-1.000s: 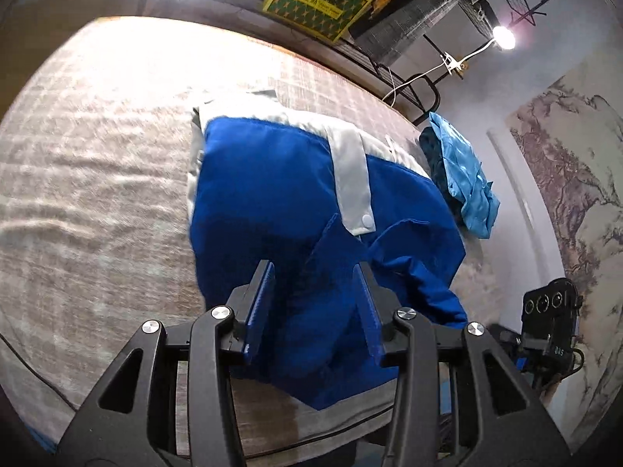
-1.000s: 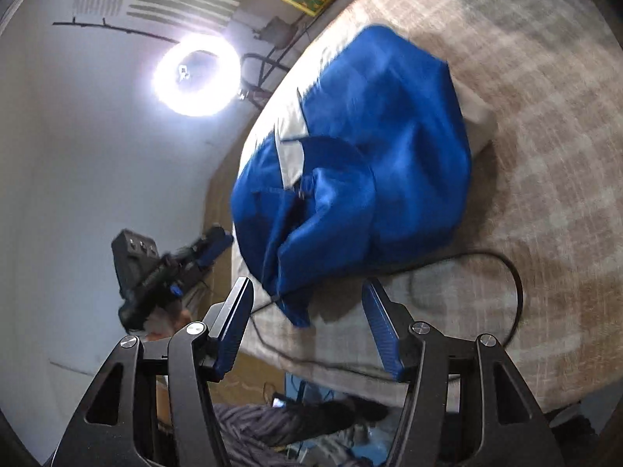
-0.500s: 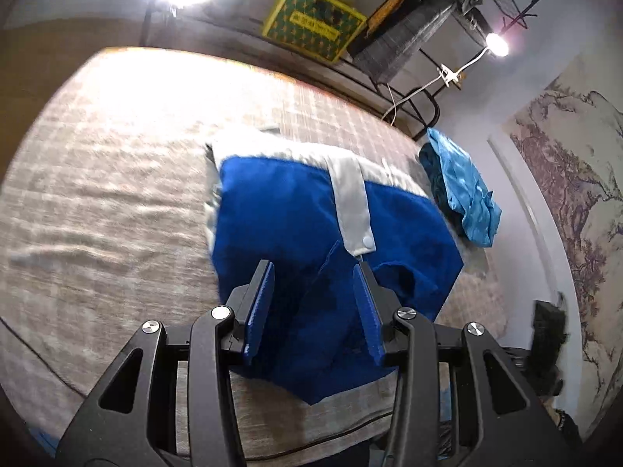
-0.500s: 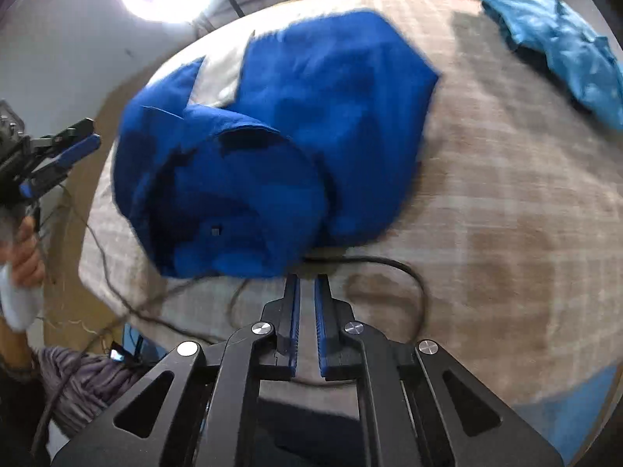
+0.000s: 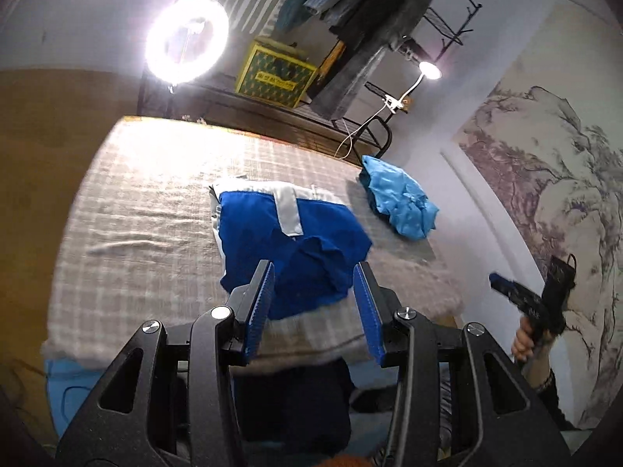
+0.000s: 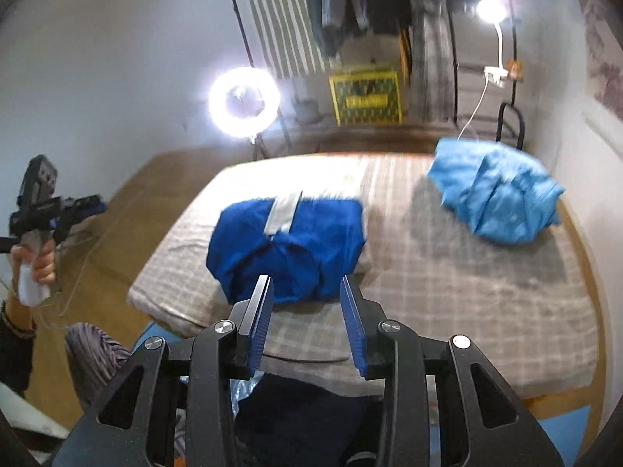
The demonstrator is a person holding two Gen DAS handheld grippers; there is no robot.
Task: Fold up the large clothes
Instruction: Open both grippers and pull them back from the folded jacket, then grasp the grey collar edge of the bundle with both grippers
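A royal-blue garment with a grey-white band (image 5: 288, 249) (image 6: 288, 245) lies folded into a rough bundle on the plaid-covered bed (image 5: 148, 233) (image 6: 447, 284). A light-blue garment (image 5: 401, 202) (image 6: 494, 198) sits crumpled near the bed's far corner. My left gripper (image 5: 313, 307) hangs open well above the bed's near edge, nothing between its blue pads. My right gripper (image 6: 305, 319) is also raised and back from the bundle; its jaws are opening with nothing between them. Each gripper shows in the other's view, held by a hand: the right (image 5: 525, 299), the left (image 6: 50, 210).
A ring light (image 5: 187, 39) (image 6: 243, 97) glares behind the bed. A yellow box (image 5: 276, 72) and a rack of hanging clothes (image 5: 370, 19) stand at the back. A clip lamp (image 5: 428, 70) shines at the right. A thin cable lies along the bed's near edge (image 6: 303, 358).
Both grippers have risen and pulled back from the blue garment, which now looks smaller. The right gripper rolled upright, snapped shut half a second ago, and stands partly open again.
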